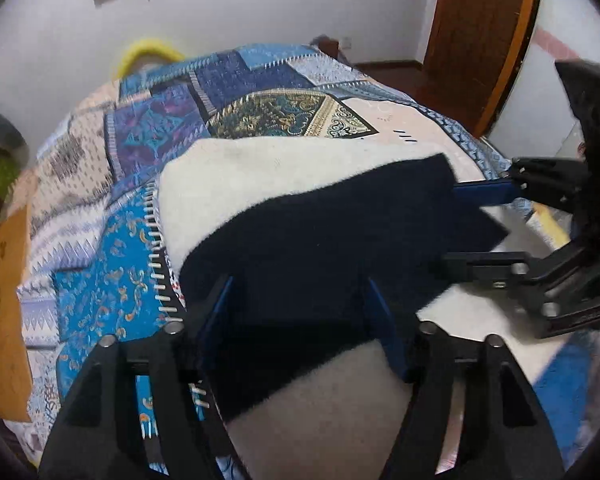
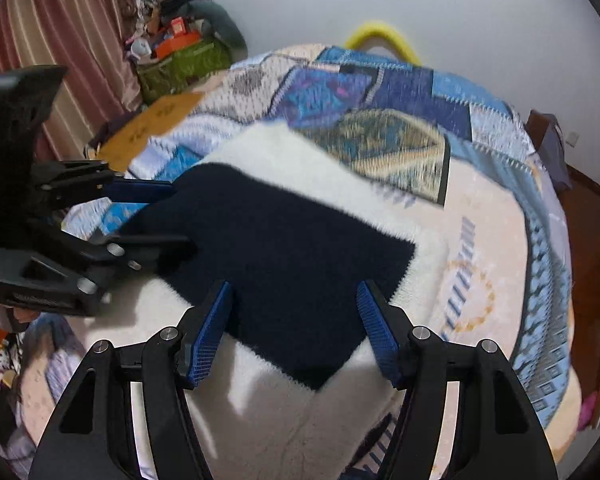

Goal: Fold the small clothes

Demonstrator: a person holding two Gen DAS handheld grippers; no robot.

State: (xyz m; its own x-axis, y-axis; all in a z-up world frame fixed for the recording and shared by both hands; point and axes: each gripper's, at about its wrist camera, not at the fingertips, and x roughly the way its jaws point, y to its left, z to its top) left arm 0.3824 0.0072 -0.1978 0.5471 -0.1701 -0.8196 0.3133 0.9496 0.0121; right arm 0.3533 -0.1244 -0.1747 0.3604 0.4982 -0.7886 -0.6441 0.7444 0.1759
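Dark navy cloth (image 2: 268,256) spread flat atop white fleece garment (image 2: 284,412) on patterned bedspread (image 1: 100,280), laid out for folding; left gripper (image 1: 300,304) and right gripper (image 2: 294,312) gaping wide at opposite cloth edges, gripping nothing, seemingly poised for paired pinches.

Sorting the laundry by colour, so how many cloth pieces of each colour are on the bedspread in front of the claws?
Dark navy cloth: 1
White fleece cloth under it: 1
Total: 2
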